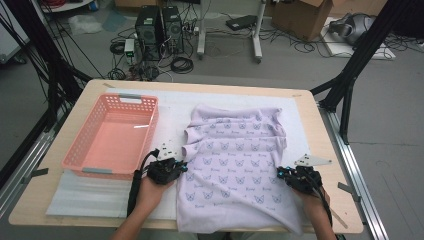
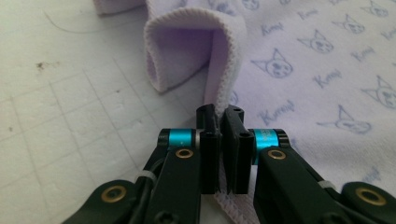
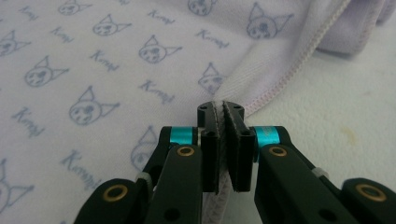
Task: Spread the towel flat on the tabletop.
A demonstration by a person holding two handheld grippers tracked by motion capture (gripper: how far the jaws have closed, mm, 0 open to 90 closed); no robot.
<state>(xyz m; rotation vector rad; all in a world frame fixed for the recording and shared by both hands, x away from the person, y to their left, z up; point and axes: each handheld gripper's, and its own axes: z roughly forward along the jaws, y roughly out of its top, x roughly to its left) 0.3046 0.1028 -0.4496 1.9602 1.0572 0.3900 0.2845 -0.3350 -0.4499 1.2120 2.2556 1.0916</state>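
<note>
A pale lilac garment (image 1: 235, 160) printed with small cat faces lies spread on the white mat, its far part bunched in folds. My left gripper (image 1: 181, 165) sits at the garment's left edge. In the left gripper view my left gripper (image 2: 220, 114) is shut on the hem, which loops up into a fold (image 2: 196, 51) just ahead. My right gripper (image 1: 283, 173) is at the garment's right edge. In the right gripper view my right gripper (image 3: 221, 109) is shut on the stitched hem (image 3: 289, 70), with fabric pinched between the jaws.
An empty pink plastic basket (image 1: 113, 136) stands on the left of the table, close to my left hand. The white foam mat (image 1: 300, 135) covers most of the wooden tabletop (image 1: 332, 175). Cables, computer towers and boxes lie on the floor beyond.
</note>
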